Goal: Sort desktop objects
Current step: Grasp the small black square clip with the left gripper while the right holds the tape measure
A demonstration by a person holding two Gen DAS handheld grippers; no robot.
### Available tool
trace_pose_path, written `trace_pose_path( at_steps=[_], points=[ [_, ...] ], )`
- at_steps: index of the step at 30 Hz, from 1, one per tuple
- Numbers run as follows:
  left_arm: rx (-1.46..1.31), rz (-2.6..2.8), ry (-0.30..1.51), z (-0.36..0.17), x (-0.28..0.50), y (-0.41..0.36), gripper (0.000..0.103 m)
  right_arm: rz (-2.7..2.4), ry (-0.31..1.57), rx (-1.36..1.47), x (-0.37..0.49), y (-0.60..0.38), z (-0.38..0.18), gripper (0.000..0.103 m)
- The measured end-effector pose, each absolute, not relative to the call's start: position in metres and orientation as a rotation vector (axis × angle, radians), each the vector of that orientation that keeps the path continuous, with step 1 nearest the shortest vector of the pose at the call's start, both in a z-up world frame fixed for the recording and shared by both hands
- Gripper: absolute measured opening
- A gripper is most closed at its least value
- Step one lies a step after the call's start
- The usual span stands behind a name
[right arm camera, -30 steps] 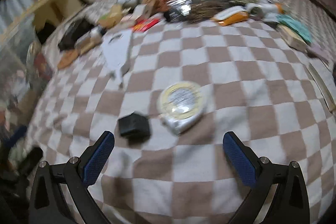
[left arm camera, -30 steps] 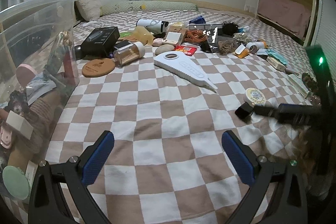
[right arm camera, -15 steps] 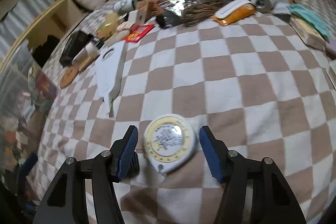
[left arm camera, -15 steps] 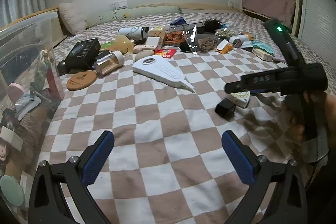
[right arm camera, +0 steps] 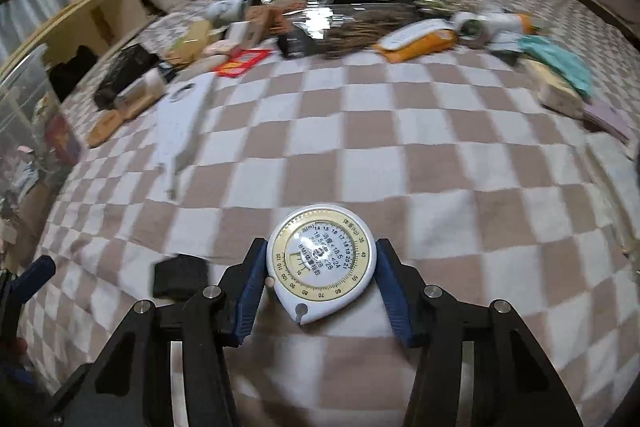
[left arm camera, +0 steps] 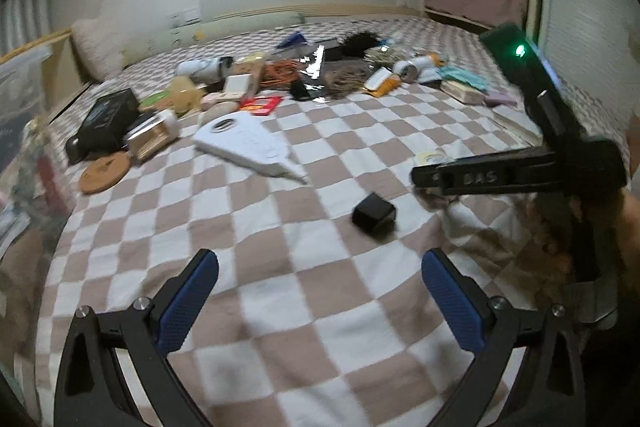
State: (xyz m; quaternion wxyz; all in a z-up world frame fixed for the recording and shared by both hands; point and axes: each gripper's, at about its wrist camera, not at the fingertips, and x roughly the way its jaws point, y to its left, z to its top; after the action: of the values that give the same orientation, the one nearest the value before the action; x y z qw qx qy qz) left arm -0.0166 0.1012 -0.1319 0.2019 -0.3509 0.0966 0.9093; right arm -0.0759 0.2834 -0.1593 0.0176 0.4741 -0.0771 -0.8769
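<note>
My right gripper point(right arm camera: 320, 269) is shut on a round white BMI tape measure point(right arm camera: 322, 261) with a yellow dial ring, held just above the checkered blanket point(right arm camera: 384, 131). A small black cube point(right arm camera: 180, 275) lies just left of it; the cube also shows in the left wrist view point(left arm camera: 374, 215). My left gripper point(left arm camera: 320, 291) is open and empty above the blanket, near the cube. The right gripper's body point(left arm camera: 516, 175) reaches in from the right in the left wrist view, with part of the tape measure point(left arm camera: 430, 158) showing behind it.
A long white scale-like object point(left arm camera: 248, 143) lies mid-blanket. A cork coaster point(left arm camera: 104, 167), a black box point(left arm camera: 108, 119), a jar point(left arm camera: 154, 137) and many small items crowd the far side. A clear storage bin point(left arm camera: 20, 131) with items stands at the left.
My right gripper closed from wide open onto the tape measure. The left wrist view shifted and tilted, and the right gripper came into its right side.
</note>
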Motion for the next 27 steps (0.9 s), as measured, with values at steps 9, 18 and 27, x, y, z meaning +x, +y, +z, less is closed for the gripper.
trace_pose_path(
  at_steps=[9, 18, 27],
  points=[
    [-1.066, 2.396, 0.343, -0.159, -0.046, 0.139, 0.066, -2.742, -0.455, 1.519, -0.068, 0.327, -0.167, 0.054],
    [-1.132, 2.266, 0.317, -0.155, -0.068, 0.150, 0.066, -2.776, -0.429, 1.508, -0.069, 0.321, -0.170, 0.054],
    [-1.146, 2.212, 0.355, -0.154, -0.085, 0.166, 0.044, -2.763, -0.431, 1.510, -0.068, 0.323, -0.171, 0.054]
  ],
)
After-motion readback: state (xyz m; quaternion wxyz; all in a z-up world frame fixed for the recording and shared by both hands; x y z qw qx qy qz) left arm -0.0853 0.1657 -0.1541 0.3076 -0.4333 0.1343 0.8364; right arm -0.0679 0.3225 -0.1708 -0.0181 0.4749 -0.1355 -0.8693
